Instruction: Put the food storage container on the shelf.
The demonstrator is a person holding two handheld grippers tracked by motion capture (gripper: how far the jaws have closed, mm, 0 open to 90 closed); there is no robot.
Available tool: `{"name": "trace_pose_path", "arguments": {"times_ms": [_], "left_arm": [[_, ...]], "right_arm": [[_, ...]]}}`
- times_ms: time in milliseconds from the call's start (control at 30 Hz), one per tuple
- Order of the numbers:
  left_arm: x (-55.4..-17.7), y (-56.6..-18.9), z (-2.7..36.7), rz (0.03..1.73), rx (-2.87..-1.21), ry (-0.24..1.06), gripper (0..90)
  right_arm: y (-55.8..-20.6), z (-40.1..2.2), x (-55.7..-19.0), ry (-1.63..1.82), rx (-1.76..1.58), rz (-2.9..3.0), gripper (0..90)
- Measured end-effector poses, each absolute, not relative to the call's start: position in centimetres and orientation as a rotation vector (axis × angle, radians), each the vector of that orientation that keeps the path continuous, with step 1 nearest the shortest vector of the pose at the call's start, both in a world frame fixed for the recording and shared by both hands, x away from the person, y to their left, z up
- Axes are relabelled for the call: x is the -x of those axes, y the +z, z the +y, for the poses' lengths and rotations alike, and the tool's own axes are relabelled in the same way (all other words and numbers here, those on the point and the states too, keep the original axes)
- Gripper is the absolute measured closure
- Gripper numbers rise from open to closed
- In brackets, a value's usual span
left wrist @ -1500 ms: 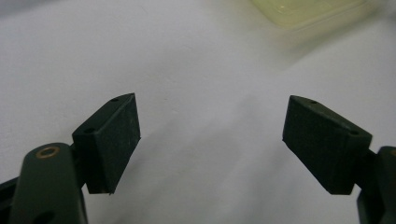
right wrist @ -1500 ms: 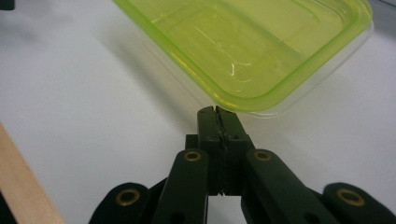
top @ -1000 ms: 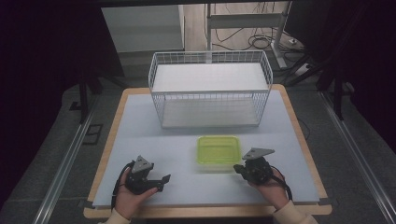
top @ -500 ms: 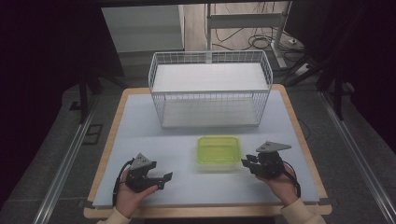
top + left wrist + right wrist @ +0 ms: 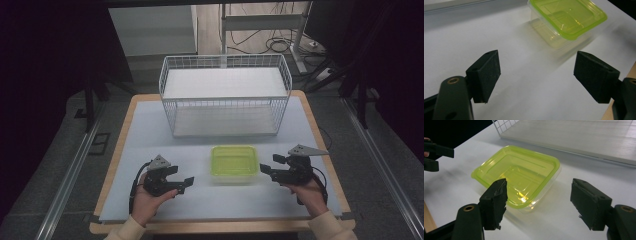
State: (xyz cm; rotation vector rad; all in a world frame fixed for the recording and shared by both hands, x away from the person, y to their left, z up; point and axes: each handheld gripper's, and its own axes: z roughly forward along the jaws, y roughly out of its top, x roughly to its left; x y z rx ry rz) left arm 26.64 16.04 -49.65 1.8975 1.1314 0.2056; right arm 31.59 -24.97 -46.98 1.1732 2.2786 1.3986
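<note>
Yellow-green and clear, the lidded plastic container (image 5: pixel 234 163) sits on the white table (image 5: pixel 150 130) in front of the wire basket (image 5: pixel 225 95), between the left gripper (image 5: pixel 181 183) and right gripper (image 5: pixel 268 168), both spread wide and empty.

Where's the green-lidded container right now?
In the high view, the container sits on the table's near half, between the left gripper and right gripper, before the wire basket.

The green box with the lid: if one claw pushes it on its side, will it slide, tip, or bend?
The box is low and wide and sits flat on the table, so it would probably slide, not tip. It looks empty and see-through, so likely light. Its thin plastic walls may bend a little under a squeeze.
</note>
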Motion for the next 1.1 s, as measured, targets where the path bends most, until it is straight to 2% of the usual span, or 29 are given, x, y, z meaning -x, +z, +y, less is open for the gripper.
{"name": "trace_pose_path", "arguments": {"times_ms": [133,467,600,733,900,1100], "left_arm": [[-27.7,-49.1,15.5,1.144,-1.889,0.173,22.0],[-30.6,-48.5,13.4,1.166,-1.871,0.079,23.7],[-32.6,-48.3,12.7,1.188,-1.845,-0.001,28.0],[-33.2,-48.2,12.2,1.192,-1.850,0.000,29.4],[-34.6,-49.2,10.9,1.218,-1.877,-0.025,31.2],[-35.4,-50.4,10.8,1.230,-1.859,-0.133,37.1]], "right_arm": [[-46.7,-24.6,-32.1,1.400,-1.194,2.309,36.0],[-46.5,-23.4,-34.2,1.374,-1.284,2.351,42.5],[-46.7,-23.1,-35.4,1.388,-1.334,2.348,45.7],[-47.2,-23.2,-36.3,1.379,-1.382,2.351,47.2],[-47.7,-23.0,-37.3,1.376,-1.435,2.360,49.9],[-48.2,-23.0,-37.5,1.358,-1.462,2.377,51.6]]}}
